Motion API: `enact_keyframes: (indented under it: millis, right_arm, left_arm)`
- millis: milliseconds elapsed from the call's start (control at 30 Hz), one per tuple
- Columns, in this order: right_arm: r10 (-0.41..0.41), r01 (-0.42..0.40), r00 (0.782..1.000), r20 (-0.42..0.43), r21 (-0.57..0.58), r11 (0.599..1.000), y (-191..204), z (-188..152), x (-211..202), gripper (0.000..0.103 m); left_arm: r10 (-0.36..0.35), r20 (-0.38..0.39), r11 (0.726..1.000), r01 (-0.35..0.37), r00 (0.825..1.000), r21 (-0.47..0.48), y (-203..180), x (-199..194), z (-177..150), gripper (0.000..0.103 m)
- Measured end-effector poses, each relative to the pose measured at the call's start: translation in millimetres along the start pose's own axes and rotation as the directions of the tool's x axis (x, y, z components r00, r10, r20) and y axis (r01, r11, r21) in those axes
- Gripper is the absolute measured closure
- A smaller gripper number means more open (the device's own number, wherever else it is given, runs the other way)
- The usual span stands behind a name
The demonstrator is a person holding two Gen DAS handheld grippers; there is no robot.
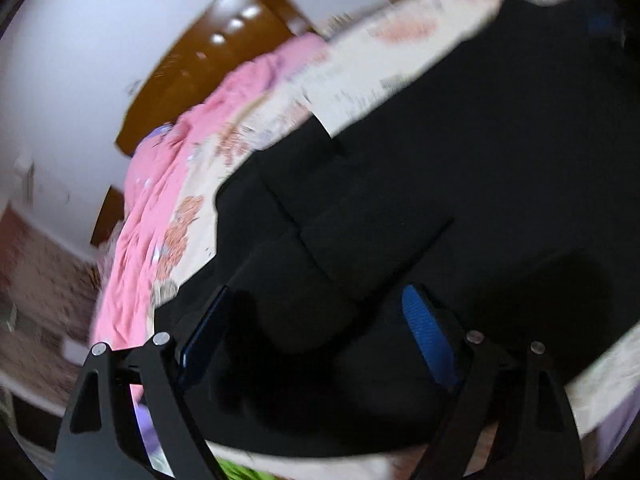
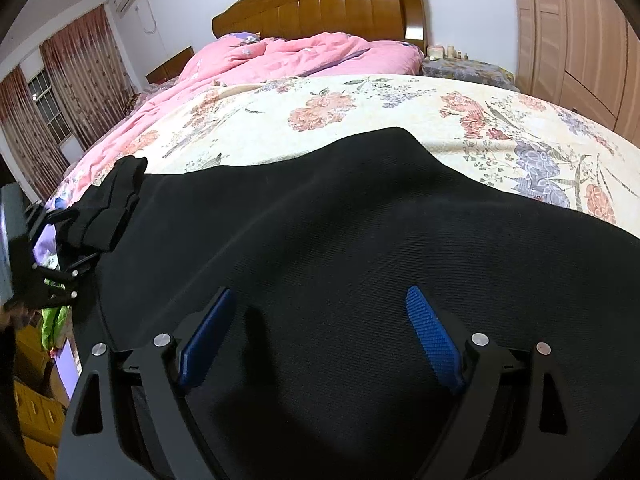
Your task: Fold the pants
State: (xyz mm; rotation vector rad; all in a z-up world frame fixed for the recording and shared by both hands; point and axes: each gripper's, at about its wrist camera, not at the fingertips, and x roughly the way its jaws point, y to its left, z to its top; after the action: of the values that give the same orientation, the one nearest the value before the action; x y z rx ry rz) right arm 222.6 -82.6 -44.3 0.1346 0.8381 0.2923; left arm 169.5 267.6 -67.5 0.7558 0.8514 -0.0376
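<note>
Pants (image 2: 340, 220), black, lie spread on the floral bedspread (image 2: 360, 108) at the foot of the bed; no label or writing can be read on them. Their long axis runs across your right-wrist view, with a bunched end (image 2: 116, 204) at the left edge. Your right gripper (image 2: 320, 336) hangs over the cloth, jaws wide, nothing between them. Your left gripper (image 1: 316, 332), in a blurred view, likewise stands wide over the pants, gripping nothing.
</note>
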Motion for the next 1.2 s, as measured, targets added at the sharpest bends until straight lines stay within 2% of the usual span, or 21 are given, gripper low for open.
enact_keyframes:
  millis: [33, 67, 100, 167, 233, 300, 333, 400, 433, 467, 500, 600, 633, 700, 733, 800, 867, 1000, 1100, 1133, 1200]
  right_arm:
    - [0.002, -0.002, 1.000, 0.001, 0.001, 1.000, 0, 0, 0, 0.018]
    - [0.005, -0.005, 1.000, 0.002, 0.004, 1.000, -1, 0, -1, 0.018]
    - [0.008, -0.008, 1.000, 0.003, 0.006, 1.000, -1, 0, -1, 0.018]
    - [0.013, -0.013, 1.000, 0.004, 0.009, 1.000, -2, 0, -1, 0.018]
    - [0.013, -0.013, 1.000, 0.004, 0.009, 1.000, -3, 0, -1, 0.018]
    - [0.012, -0.012, 1.000, 0.003, 0.008, 1.000, -3, 0, -1, 0.018]
    - [0.012, -0.012, 1.000, 0.003, 0.008, 1.000, -2, -1, -1, 0.018]
    - [0.010, -0.010, 1.000, 0.002, 0.006, 1.000, -2, -1, -1, 0.017]
    - [0.008, -0.008, 1.000, 0.001, 0.005, 1.000, -2, -1, -1, 0.017]
    - [0.008, -0.008, 1.000, 0.001, 0.004, 1.000, -2, -1, -1, 0.017]
    - [0.007, -0.007, 1.000, 0.000, 0.003, 1.000, -2, 0, -1, 0.017]
    - [0.003, -0.003, 1.000, -0.003, -0.002, 1.000, -1, 0, 0, 0.017]
    - [0.001, -0.001, 1.000, -0.004, -0.004, 1.000, -1, 0, 0, 0.017]
    - [-0.001, 0.001, 1.000, -0.005, -0.005, 1.000, 0, 0, 1, 0.017]
    - [-0.002, 0.002, 1.000, -0.006, -0.006, 1.000, 0, 0, 1, 0.016]
    - [-0.005, 0.005, 1.000, -0.008, -0.008, 1.000, 0, 0, 1, 0.016]
    - [-0.007, 0.007, 1.000, -0.009, -0.012, 1.000, 1, 0, 2, 0.016]
    - [-0.009, 0.009, 1.000, -0.010, -0.013, 1.000, 1, 0, 2, 0.016]
    - [-0.008, 0.008, 1.000, -0.009, -0.012, 1.000, 1, 0, 2, 0.016]
    - [-0.007, 0.007, 1.000, -0.009, -0.012, 1.000, 1, 0, 2, 0.016]
    - [-0.008, 0.008, 1.000, -0.009, -0.012, 1.000, 1, 0, 2, 0.016]
  left_arm:
    - [-0.031, 0.014, 1.000, 0.031, 0.999, 0.001, 3, 2, 1, 0.028]
    - [-0.097, 0.017, 0.995, 0.098, 0.995, -0.023, 11, 6, 1, 0.069]
    - [-0.125, 0.013, 0.990, 0.126, 0.992, -0.064, 17, 9, -1, 0.084]
    - [-0.141, 0.077, 0.978, 0.151, 0.987, -0.143, 25, 5, -7, 0.085]
    - [-0.164, 0.153, 0.943, 0.201, 0.974, -0.266, 39, -2, -15, 0.086]
    - [-0.201, 0.298, 0.821, 0.326, 0.933, -0.468, 75, -20, -38, 0.086]
    - [-0.204, 0.372, 0.727, 0.395, 0.905, -0.562, 97, -26, -54, 0.086]
    - [-0.181, 0.532, 0.427, 0.553, 0.827, -0.715, 147, -27, -102, 0.086]
    - [-0.151, 0.580, 0.289, 0.597, 0.801, -0.749, 164, -23, -127, 0.086]
    - [-0.130, 0.604, 0.182, 0.618, 0.786, -0.765, 174, -17, -148, 0.086]
    - [-0.125, 0.611, 0.106, 0.623, 0.782, -0.775, 180, -9, -165, 0.086]
    - [-0.185, 0.585, -0.058, 0.585, 0.790, -0.809, 183, 29, -204, 0.084]
    - [-0.200, 0.587, -0.109, 0.578, 0.784, -0.809, 182, 40, -212, 0.080]
    - [-0.199, 0.611, -0.172, 0.587, 0.766, -0.791, 185, 53, -231, 0.075]
    - [-0.180, 0.648, -0.196, 0.618, 0.740, -0.761, 182, 56, -236, 0.071]
    - [-0.159, 0.672, -0.195, 0.644, 0.724, -0.740, 184, 53, -237, 0.061]
    - [-0.156, 0.670, -0.160, 0.651, 0.726, -0.742, 176, 44, -232, 0.048]
    - [-0.186, 0.637, -0.106, 0.629, 0.748, -0.770, 176, 41, -217, 0.044]
    - [-0.232, 0.601, -0.065, 0.604, 0.765, -0.794, 177, 47, -203, 0.056]
    - [-0.252, 0.591, -0.053, 0.599, 0.766, -0.799, 175, 47, -199, 0.071]
    - [-0.309, 0.543, 0.011, 0.574, 0.781, -0.819, 175, 44, -190, 0.096]
